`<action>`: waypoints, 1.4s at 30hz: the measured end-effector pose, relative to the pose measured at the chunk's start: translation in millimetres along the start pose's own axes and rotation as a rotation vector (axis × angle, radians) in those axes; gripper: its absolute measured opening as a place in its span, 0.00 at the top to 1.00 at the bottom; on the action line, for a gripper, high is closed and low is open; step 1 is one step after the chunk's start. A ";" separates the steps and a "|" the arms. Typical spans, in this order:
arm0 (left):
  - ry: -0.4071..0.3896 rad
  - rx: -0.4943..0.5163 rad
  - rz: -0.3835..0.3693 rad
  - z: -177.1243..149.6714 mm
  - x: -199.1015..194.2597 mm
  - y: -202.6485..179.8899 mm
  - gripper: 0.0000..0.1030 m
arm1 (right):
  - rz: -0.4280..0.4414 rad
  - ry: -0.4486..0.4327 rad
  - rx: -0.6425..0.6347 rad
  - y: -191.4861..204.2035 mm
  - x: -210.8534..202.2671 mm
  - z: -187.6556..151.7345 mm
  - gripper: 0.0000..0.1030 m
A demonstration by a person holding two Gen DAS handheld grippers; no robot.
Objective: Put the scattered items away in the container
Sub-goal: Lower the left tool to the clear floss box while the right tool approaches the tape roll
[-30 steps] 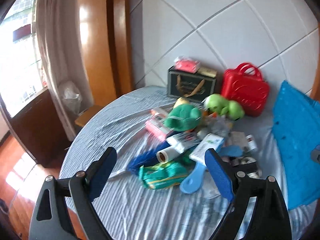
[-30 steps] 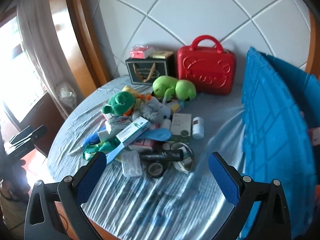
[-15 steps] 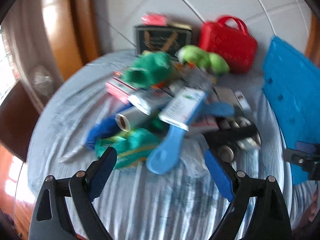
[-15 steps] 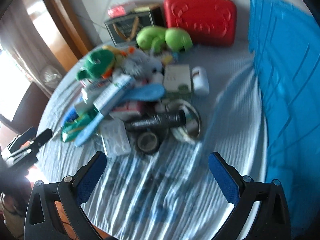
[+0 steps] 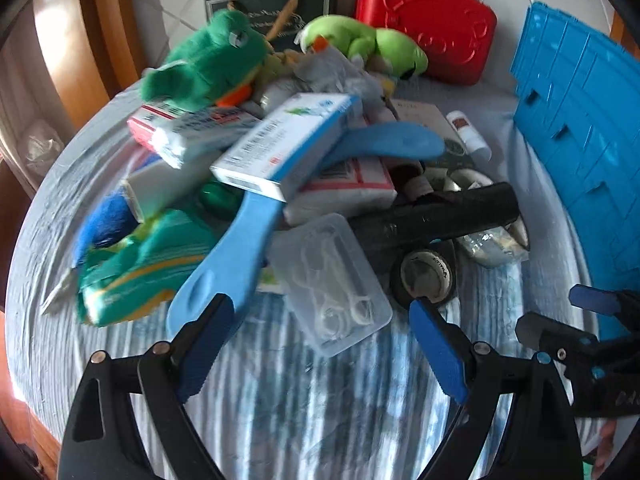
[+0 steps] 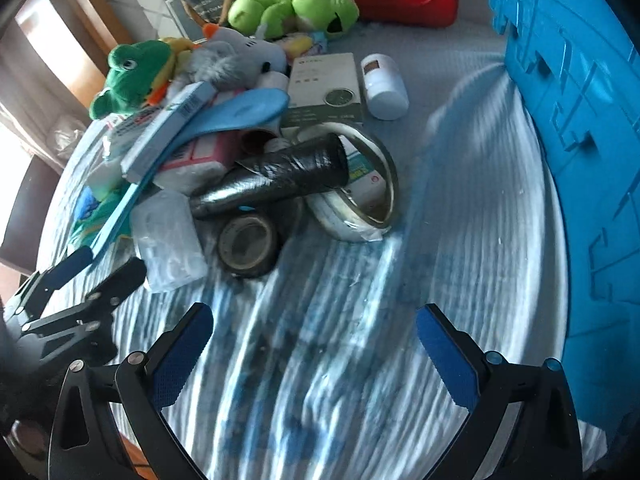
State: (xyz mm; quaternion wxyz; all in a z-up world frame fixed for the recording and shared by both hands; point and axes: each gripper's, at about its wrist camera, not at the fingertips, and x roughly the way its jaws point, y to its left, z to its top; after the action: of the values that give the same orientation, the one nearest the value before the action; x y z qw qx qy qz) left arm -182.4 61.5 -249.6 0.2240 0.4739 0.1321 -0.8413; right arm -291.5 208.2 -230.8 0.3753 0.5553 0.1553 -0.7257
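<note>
Left wrist view, left to right. The left gripper (image 5: 316,344) is hanging with jaws spread wide and nothing between them, just short of the near edge of the pile on the striped tablecloth (image 5: 280,420). The light blue shoehorn (image 5: 224,276) is reaching down almost to the left fingertip, while its upper part is lying under the white-and-blue carton (image 5: 286,148). The clear plastic case of floss picks (image 5: 336,284) is sitting between and just beyond the fingertips; the roll of dark tape (image 5: 426,278) is lying just beyond the right fingertip, partly under the black rolled tube (image 5: 436,218).

Risk, as a judgement: the items are overlapping, so pulling the shoehorn is likely to be dragging the carton and the green frog plush (image 5: 208,60) off the stack; the smooth clear case could be slipping from the pads; wide jaws may be catching two things at once.

Right wrist view. The right gripper (image 6: 314,332) is likewise standing wide and empty over bare cloth, well short of the pile. The blue plastic crate (image 6: 580,120), taken to be the container, is standing at the far right edge of the table.
</note>
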 end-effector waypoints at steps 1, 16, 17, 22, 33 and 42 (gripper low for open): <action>-0.004 0.002 0.007 0.7 4.9 -3.8 0.12 | -0.006 0.006 -0.001 -2.1 4.0 0.5 0.00; -0.028 -0.072 -0.027 -4.6 -2.0 -20.7 0.13 | -0.036 -0.017 0.054 -35.6 7.1 1.0 0.00; -0.034 -0.049 0.007 -4.5 2.1 -23.3 0.13 | -0.036 -0.021 0.060 -39.8 5.6 0.8 0.00; 0.060 -0.051 0.056 5.8 46.9 -13.5 0.13 | -0.040 -0.012 0.027 -33.1 9.0 2.2 0.00; 0.048 0.013 0.050 -10.9 48.3 11.7 0.14 | 0.009 -0.015 -0.089 12.4 58.1 0.1 0.00; -0.010 -0.040 0.079 -19.4 57.8 22.5 0.00 | -0.112 -0.126 -0.118 14.3 73.2 -16.3 0.00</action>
State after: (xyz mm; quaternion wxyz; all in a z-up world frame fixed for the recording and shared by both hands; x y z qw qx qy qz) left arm -182.8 35.9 -309.4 0.2673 0.4700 0.1291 -0.8312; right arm -277.5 181.8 -301.1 0.3752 0.4757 0.2046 -0.7688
